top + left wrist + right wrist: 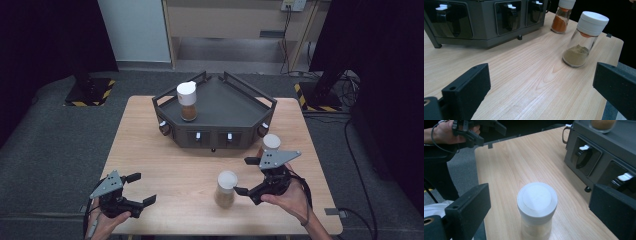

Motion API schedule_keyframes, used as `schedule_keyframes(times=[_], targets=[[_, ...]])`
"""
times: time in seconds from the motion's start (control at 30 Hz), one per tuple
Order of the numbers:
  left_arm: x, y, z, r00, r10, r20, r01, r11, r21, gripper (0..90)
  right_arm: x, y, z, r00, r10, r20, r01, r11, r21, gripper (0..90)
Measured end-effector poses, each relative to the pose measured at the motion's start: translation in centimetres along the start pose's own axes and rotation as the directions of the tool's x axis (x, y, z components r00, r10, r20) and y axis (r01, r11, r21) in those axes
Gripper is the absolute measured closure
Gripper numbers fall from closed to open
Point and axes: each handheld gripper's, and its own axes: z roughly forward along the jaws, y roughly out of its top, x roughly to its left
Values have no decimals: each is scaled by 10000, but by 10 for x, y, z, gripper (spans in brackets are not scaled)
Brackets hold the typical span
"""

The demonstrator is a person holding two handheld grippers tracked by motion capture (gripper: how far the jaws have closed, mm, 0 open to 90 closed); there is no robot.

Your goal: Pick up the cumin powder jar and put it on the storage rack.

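Observation:
A white-lidded jar of tan powder (226, 189) (585, 40) (537, 202) stands upright on the wooden table (165, 165) near its front edge. My right gripper (245, 176) (541, 202) is open just to the jar's right, the jaws wide on either side of it and apart from it. An orange-spice jar (270, 144) (562, 16) stands behind that gripper. A third jar of brown spice (187, 102) (602, 125) sits on the dark rack (225, 100) (484, 22) (599, 152). My left gripper (137, 189) (541, 90) (474, 130) is open at the front left, holding nothing.
The rack has a raised rim and small drawers with white tabs (198, 135) along its front. Bare wood lies between the two grippers. Beyond the table are grey carpet, dark stands with striped bases (90, 92), and cables (350, 150) on the right.

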Motion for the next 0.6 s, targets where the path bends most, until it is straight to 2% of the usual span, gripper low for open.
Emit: schedule_keyframes(times=[0.6], targets=[[1, 0, 1, 9999, -23, 143, 23, 10000, 38, 2, -5, -1, 32, 9994, -212, -289, 233, 9970, 732, 90]])
